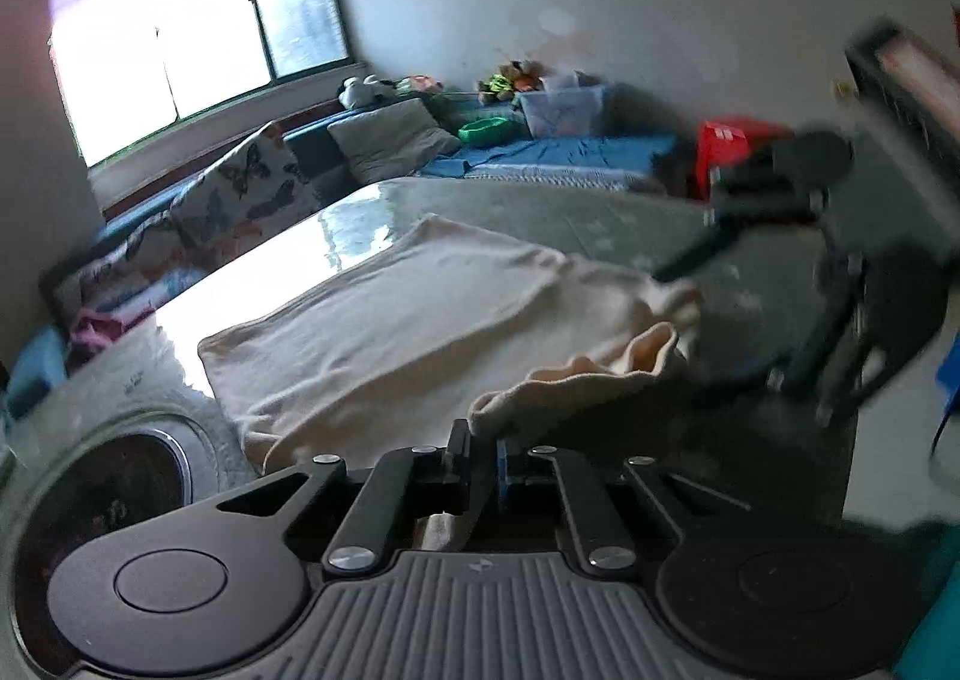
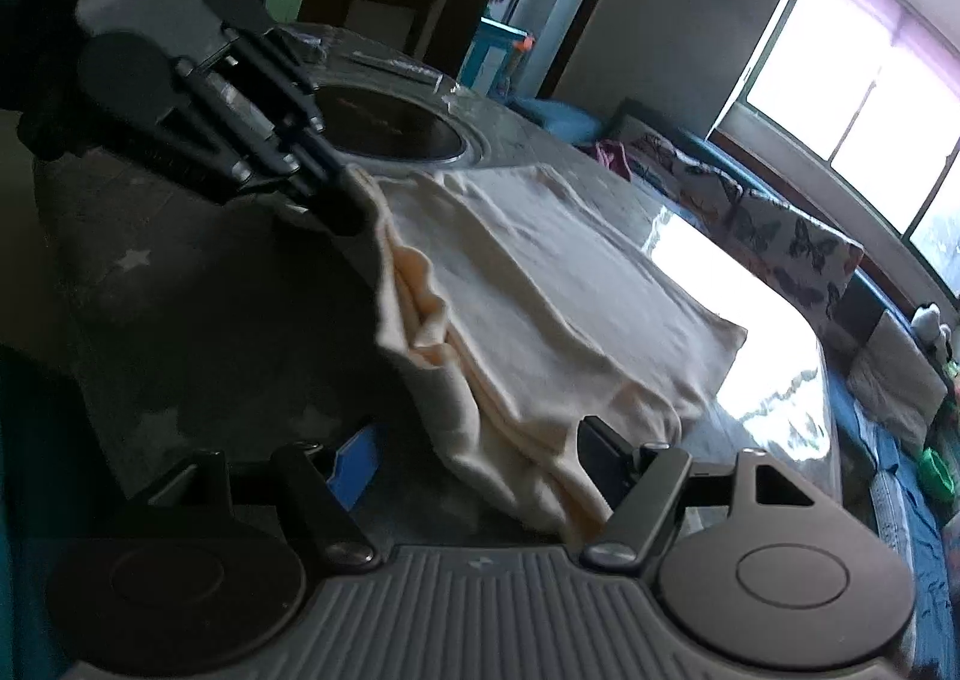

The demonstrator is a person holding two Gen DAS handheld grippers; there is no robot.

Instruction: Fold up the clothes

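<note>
A cream garment (image 1: 390, 320) lies partly folded on the grey star-patterned table (image 1: 528, 200). My left gripper (image 1: 483, 461) is shut on its near edge, which is lifted off the table. In the right wrist view the garment (image 2: 540, 284) hangs between both grippers. My right gripper (image 2: 480, 458) stands open, its fingers wide apart around the garment's near corner. The left gripper shows there too (image 2: 345, 188), shut on the far corner. The right gripper shows blurred in the left wrist view (image 1: 690, 260).
A round dark inset (image 2: 390, 128) sits in the table beyond the garment. A low couch with butterfly cushions (image 1: 240, 194) and blue bedding (image 1: 570, 152) runs under the window. A red box (image 1: 726, 140) stands past the table's far side.
</note>
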